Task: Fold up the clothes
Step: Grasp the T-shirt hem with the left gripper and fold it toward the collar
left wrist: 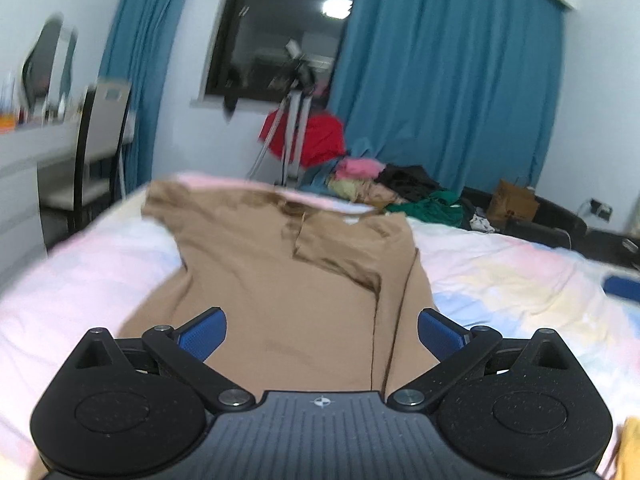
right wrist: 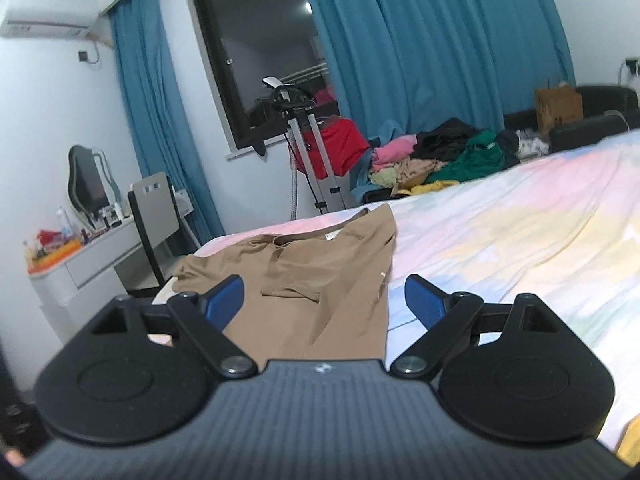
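Observation:
A tan pair of trousers (left wrist: 288, 280) lies spread on the pastel bedsheet (left wrist: 500, 272), waistband at the far end, one flap folded over. My left gripper (left wrist: 322, 334) is open and empty, just above the trouser legs, blue pads (left wrist: 202, 334) wide apart. In the right wrist view the same trousers (right wrist: 320, 280) lie ahead and left. My right gripper (right wrist: 324, 300) is open and empty above their near right edge, over the bedsheet (right wrist: 520, 240).
A pile of mixed clothes (right wrist: 440, 156) sits beyond the bed's far edge, next to a metal stand with a red bag (right wrist: 332, 148). A white desk and chair (right wrist: 152, 216) stand at left. Blue curtains flank a dark window. A yellow cloth (left wrist: 630, 452) shows at lower right.

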`<state>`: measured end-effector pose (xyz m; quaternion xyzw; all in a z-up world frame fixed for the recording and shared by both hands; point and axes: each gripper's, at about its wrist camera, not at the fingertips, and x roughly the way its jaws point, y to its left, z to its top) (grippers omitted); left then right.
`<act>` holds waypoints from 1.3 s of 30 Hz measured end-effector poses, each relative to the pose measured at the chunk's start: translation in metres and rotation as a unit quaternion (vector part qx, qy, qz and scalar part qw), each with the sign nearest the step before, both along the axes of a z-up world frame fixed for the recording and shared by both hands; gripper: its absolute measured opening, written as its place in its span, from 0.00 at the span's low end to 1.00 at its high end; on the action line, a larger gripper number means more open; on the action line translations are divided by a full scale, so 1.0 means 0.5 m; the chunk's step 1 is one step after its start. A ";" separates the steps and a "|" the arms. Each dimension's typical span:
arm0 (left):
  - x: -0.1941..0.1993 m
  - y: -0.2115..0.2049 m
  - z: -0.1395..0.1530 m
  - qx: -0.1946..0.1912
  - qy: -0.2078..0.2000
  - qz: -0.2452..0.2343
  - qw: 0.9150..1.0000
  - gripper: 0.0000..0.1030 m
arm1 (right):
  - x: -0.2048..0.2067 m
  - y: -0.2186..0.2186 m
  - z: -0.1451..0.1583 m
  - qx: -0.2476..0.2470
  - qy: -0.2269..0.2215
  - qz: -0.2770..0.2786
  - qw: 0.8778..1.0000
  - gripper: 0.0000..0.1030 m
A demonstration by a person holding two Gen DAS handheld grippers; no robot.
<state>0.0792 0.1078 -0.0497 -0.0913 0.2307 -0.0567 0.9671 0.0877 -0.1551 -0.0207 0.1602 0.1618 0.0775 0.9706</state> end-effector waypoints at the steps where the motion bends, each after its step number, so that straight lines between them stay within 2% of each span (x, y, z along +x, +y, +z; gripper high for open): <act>1: 0.026 0.012 -0.004 -0.010 0.011 0.007 1.000 1.00 | 0.002 -0.003 -0.004 0.007 0.007 0.001 1.000 0.86; 8: 0.263 0.131 -0.020 -0.066 0.060 0.081 0.993 1.00 | 0.029 -0.031 -0.034 0.038 0.034 0.002 0.999 0.86; 10: 0.342 0.174 -0.028 -0.065 0.068 0.107 0.990 1.00 | 0.046 -0.036 -0.046 0.039 0.041 -0.001 0.998 0.86; 12: 0.417 0.221 -0.039 -0.066 0.076 0.136 0.986 1.00 | 0.068 -0.038 -0.064 0.036 0.051 -0.003 0.998 0.86; 15: 0.510 0.294 -0.066 -0.094 0.086 0.184 0.975 0.99 | 0.108 -0.040 -0.097 0.033 0.071 -0.005 0.997 0.86; 18: 0.590 0.359 -0.100 -0.137 0.088 0.196 0.967 0.96 | 0.150 -0.040 -0.132 0.031 0.087 -0.009 0.996 0.86; 20: 0.629 0.386 -0.112 -0.141 0.076 0.208 0.965 0.96 | 0.181 -0.037 -0.154 0.023 0.097 -0.015 0.995 0.86; 23: 0.686 0.407 -0.116 -0.124 0.057 0.206 0.969 0.93 | 0.227 -0.037 -0.185 0.028 0.116 -0.018 0.993 0.86; 26: 0.736 0.412 -0.118 -0.082 0.060 0.210 0.972 0.80 | 0.257 -0.045 -0.207 0.038 0.131 -0.034 0.990 0.86; 27: 0.749 0.412 -0.117 -0.069 0.060 0.213 0.973 0.67 | 0.264 -0.049 -0.211 0.042 0.133 -0.036 0.990 0.86; 28: 0.758 0.410 -0.116 -0.060 0.060 0.212 0.973 0.46 | 0.269 -0.052 -0.214 0.044 0.134 -0.038 0.989 0.86; 29: 0.766 0.407 -0.115 -0.053 0.061 0.210 0.974 0.38 | 0.273 -0.053 -0.215 0.044 0.134 -0.041 0.989 0.86; 31: 0.769 0.391 -0.103 -0.029 0.055 0.205 0.977 0.10 | 0.275 -0.057 -0.217 0.049 0.135 -0.045 0.989 0.86; 36: 0.749 0.310 -0.032 0.054 0.016 0.192 0.980 0.07 | 0.259 -0.066 -0.199 0.061 0.121 -0.051 0.990 0.86; 39: 0.728 0.219 0.035 0.107 -0.011 0.161 0.981 0.07 | 0.239 -0.075 -0.177 0.063 0.099 -0.060 0.991 0.86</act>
